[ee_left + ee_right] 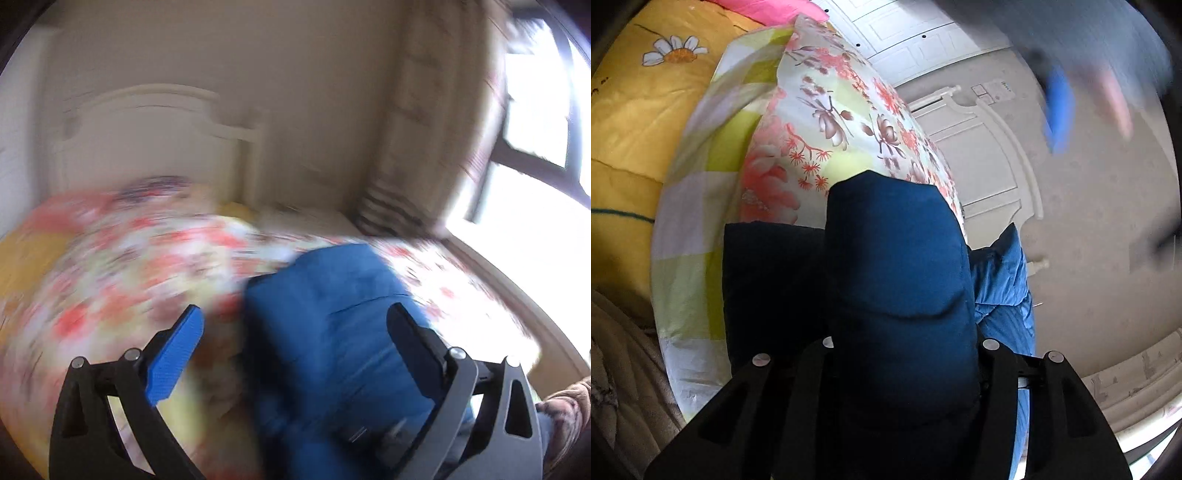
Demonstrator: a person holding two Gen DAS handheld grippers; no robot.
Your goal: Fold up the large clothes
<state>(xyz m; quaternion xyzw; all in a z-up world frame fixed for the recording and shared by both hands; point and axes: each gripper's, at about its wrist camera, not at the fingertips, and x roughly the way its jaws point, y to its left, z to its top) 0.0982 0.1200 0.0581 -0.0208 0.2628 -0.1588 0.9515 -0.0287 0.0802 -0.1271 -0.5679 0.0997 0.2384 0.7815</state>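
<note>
**Gripper state and garment position on the floral bedspread**

The left gripper (295, 332) is spread wide, its two fingers well apart and holding nothing. One blue pad (175, 356) faces inward over the floral bedspread (129, 258). The blue padded garment (332, 332) lies on the bedspread, between the fingers and toward the dark pad; whether that pad touches it cannot be told, since the left wrist view is blurred.

The right gripper (905, 345) is clamped on a thick fold of the garment (897, 266), which bulges up between the two arms and hides the fingertips. The fold stands against the bedspread (827, 122), with a brighter blue part of the garment to its right. A yellow daisy-print quilt (639, 110) lies beyond the bedspread's left edge.
</note>
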